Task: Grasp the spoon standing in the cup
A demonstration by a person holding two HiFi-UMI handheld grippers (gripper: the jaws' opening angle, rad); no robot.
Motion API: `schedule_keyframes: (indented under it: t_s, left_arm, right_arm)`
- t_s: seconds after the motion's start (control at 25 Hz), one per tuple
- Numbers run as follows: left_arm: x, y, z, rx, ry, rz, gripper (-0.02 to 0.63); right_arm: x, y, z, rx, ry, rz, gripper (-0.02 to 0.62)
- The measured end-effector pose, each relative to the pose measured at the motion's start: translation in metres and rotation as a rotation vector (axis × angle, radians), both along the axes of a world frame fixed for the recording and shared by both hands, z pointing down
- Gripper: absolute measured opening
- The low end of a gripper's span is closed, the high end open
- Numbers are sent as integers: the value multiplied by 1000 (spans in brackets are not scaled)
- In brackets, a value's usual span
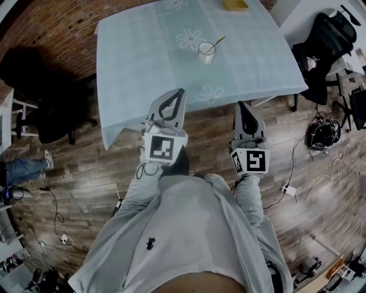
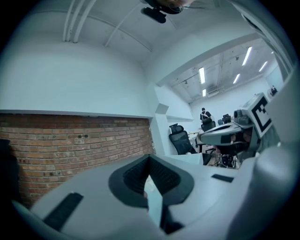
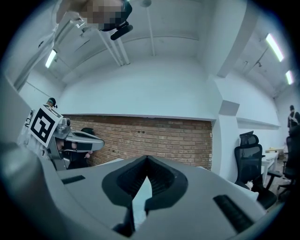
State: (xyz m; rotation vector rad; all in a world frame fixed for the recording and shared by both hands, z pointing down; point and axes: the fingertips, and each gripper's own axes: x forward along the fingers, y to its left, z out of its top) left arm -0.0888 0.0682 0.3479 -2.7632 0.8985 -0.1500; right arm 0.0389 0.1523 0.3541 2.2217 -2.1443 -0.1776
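A white cup [image 1: 206, 52] stands on the table [image 1: 137, 63], which is covered with a pale blue flowered cloth. A spoon [image 1: 218, 42] with a golden handle leans out of the cup toward the upper right. Both grippers hang short of the table's near edge, over the wooden floor. My left gripper [image 1: 181, 91] is shut with nothing between its tips. My right gripper [image 1: 239, 104] is also shut and empty, to the right of the left one. In the gripper views the left gripper [image 2: 150, 158] and right gripper [image 3: 147, 158] point level at a brick wall; the cup is hidden there.
A yellow object [image 1: 235, 4] lies at the table's far edge. A black office chair [image 1: 327, 35] stands right of the table, another dark chair [image 1: 51, 111] to its left. Cables and a power strip [image 1: 289, 190] lie on the floor. A person's leg [image 1: 26, 167] shows at the left.
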Motion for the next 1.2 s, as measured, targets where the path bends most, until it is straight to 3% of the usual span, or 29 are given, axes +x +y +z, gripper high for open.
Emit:
schedule_keyframes:
  t_s: [0.52, 0.84, 1.2]
  left_arm:
    - [48, -157, -7, -1, -2, 80, 17]
    - [60, -184, 5, -53, 8, 93, 17]
    - [92, -229, 17, -73, 0, 12, 17]
  right_arm:
    - [45, -153, -7, -13, -13, 72, 14]
    - [58, -175, 10, -58, -39, 98, 14]
    - [98, -226, 23, -86, -32, 26, 14]
